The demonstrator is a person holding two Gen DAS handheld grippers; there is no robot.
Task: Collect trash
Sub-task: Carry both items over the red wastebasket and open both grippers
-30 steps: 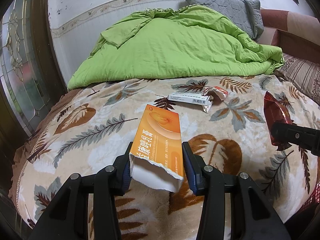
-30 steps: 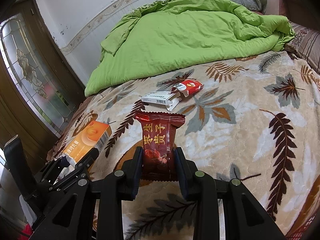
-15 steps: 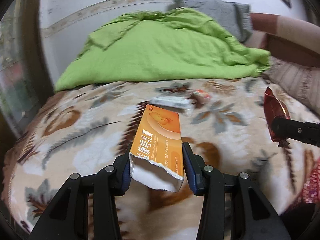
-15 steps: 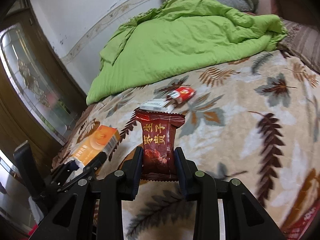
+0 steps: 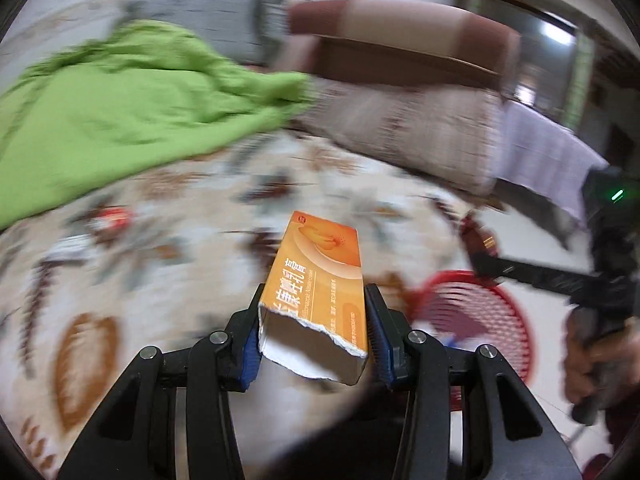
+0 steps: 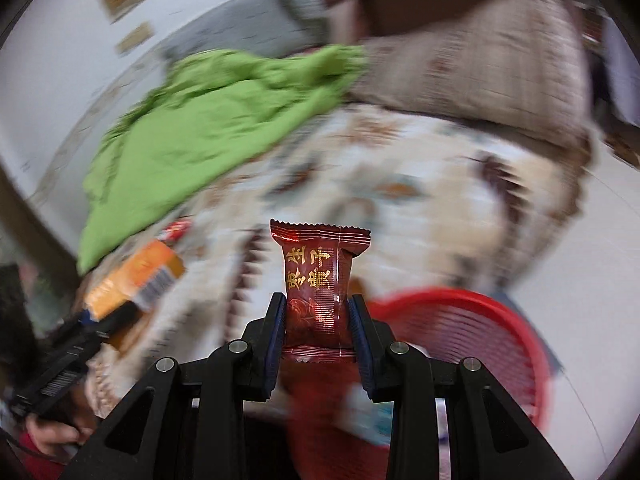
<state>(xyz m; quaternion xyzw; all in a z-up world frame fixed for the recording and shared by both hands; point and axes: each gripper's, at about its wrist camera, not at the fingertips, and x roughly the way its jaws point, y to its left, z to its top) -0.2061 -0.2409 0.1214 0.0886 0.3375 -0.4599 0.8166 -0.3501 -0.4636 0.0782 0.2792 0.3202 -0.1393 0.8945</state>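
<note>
My left gripper is shut on a torn orange carton, held above the leaf-patterned bed cover. My right gripper is shut on a dark red snack wrapper. A red slatted basket stands low at the right beside the bed; it also shows in the left wrist view. The right gripper with its wrapper hangs over the basket's rim. A red-and-white pack and a white box lie blurred on the bed at the left.
A green quilt is heaped at the bed's head, with a grey pillow behind it. A striped cushion and brown headboard lie at the right. Some paper scraps lie inside the basket.
Both grippers swung right, away from the bed's middle. The red basket has come into view beside the bed. Both views are motion-blurred. Each gripper keeps its hold.
</note>
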